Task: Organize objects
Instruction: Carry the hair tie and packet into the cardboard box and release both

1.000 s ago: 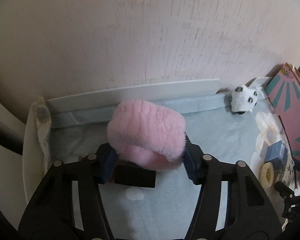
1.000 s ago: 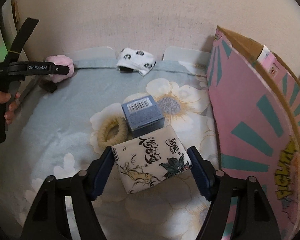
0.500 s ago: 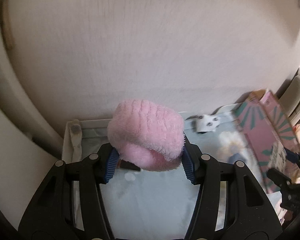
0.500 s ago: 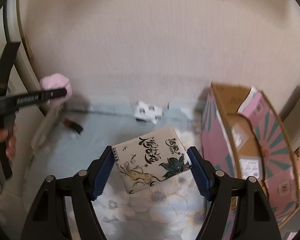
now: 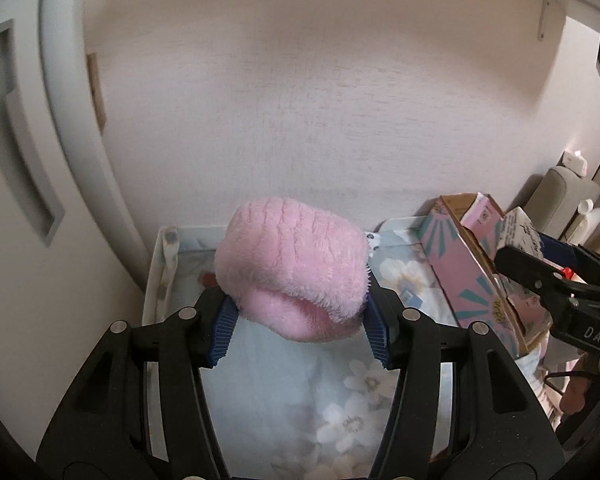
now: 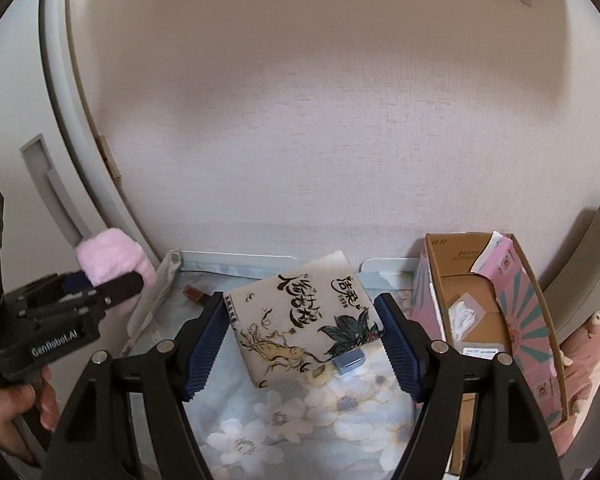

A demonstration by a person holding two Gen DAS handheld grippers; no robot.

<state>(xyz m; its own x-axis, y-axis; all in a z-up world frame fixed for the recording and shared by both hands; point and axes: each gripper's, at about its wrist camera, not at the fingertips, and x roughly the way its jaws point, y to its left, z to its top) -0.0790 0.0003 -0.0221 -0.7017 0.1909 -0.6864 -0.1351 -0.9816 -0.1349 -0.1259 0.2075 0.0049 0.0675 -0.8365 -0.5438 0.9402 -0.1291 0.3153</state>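
Both loads lifted clear of the bed (image 6: 300,420), bound for the open carton (image 6: 476,300).

My left gripper (image 5: 298,330) clenches the pink plush roll (image 5: 292,268); my right gripper (image 6: 304,344) grasps the tissue pack (image 6: 300,316). Carton lies at three o'clock: keep both grips firm and carry level.

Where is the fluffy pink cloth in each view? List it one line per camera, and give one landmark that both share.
Left wrist view: the fluffy pink cloth fills the centre, clamped between the left gripper pads.
Right wrist view: it sits at the left edge, by the white door frame, gripped at the tip of the other gripper.
Shared landmark: the open pink cardboard box stands at the right in both views.
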